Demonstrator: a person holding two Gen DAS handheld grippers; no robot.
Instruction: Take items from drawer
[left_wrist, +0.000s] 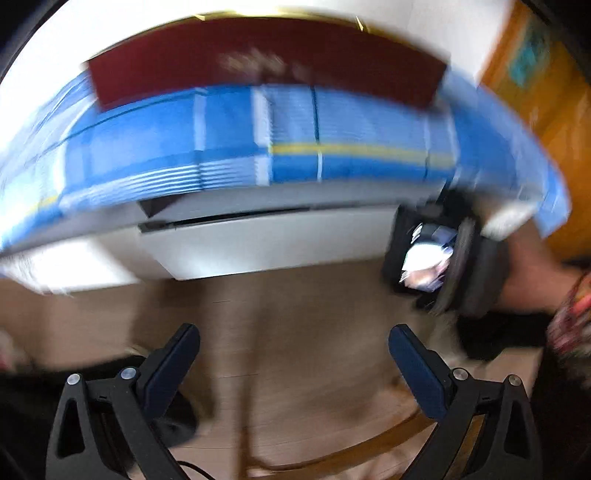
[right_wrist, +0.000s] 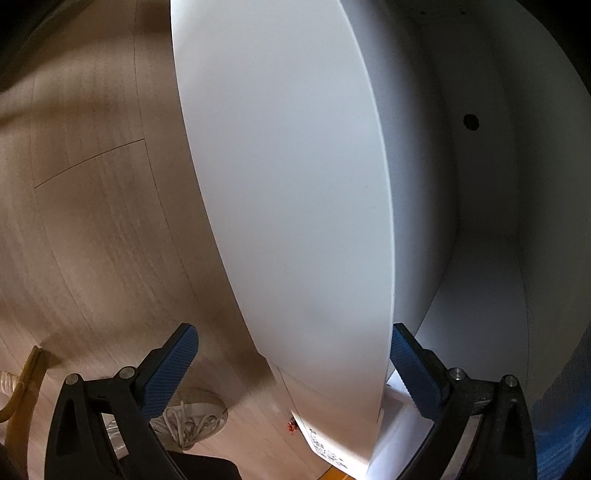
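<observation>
2 open grippers, left (left_wrist: 294, 354) and right (right_wrist: 294, 354), 1 drawer (right_wrist: 295, 184).

My left gripper (left_wrist: 294, 365) was wide open, its two dark blue pads far apart, and it held nothing. My right gripper (right_wrist: 294, 363) was wide open too, with nothing between its pads. From the left camera I saw my right hand (left_wrist: 532, 269) wrapped around that tool, off to the right side, all blurry.
</observation>
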